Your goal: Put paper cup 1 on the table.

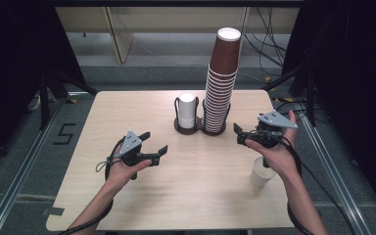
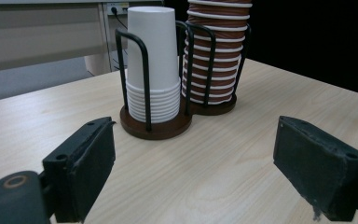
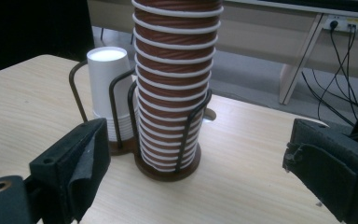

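Now – right gripper (image 1: 239,134) wide, empty, brown cup stack (image 1: 220,83) just ahead, left gripper (image 1: 154,142) wide too.

Tall brown cup stack (image 1: 222,83) (upright), in holder

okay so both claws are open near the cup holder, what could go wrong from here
1. The brown cup stack towers well above its wire holder and leans a little; a nudge from the right claw could topple it.
2. A loose white cup stands just under the right forearm, so pulling that arm back may knock it over.
3. Gripping the white cup stack low could lift several nested cups at once.
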